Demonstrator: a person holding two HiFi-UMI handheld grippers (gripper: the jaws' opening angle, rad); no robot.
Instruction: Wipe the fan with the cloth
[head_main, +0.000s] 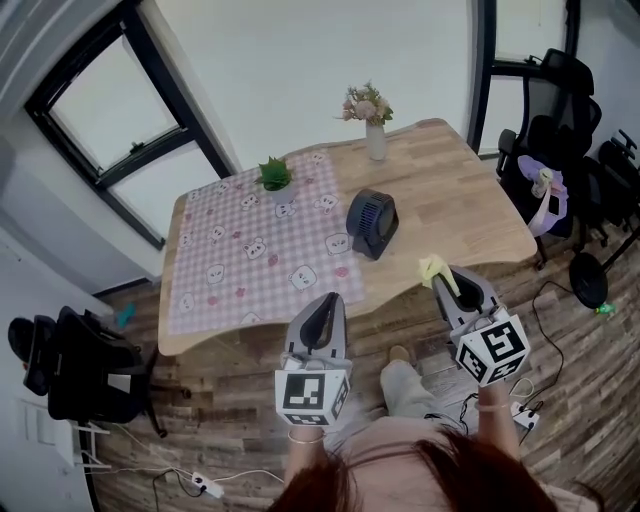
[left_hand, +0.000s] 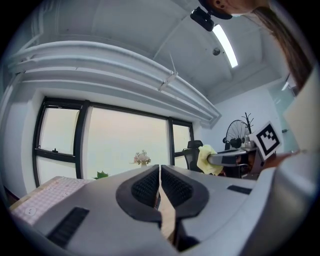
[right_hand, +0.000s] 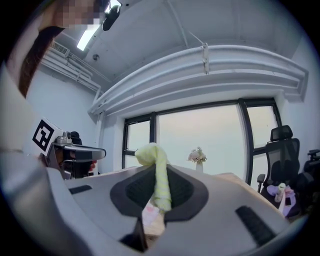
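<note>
Currently, right gripper clamps yellow cloth, left gripper sits closed and empty, fan stands seemingly upright on table.

Wooden table; pink checked tablecloth covers its left part. Small potted plant stands at the tablecloth's far edge. Vase of flowers stands on bare wood at the far edge. Black office chairs to the right. Power strip lies on the plank floor.

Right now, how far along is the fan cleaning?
Done: the yellow cloth is clamped in the right gripper. In hand: that gripper and the shut, empty left gripper hover short of the table. Left: the fan stands apart from both, so the wiping seems still ahead.
</note>
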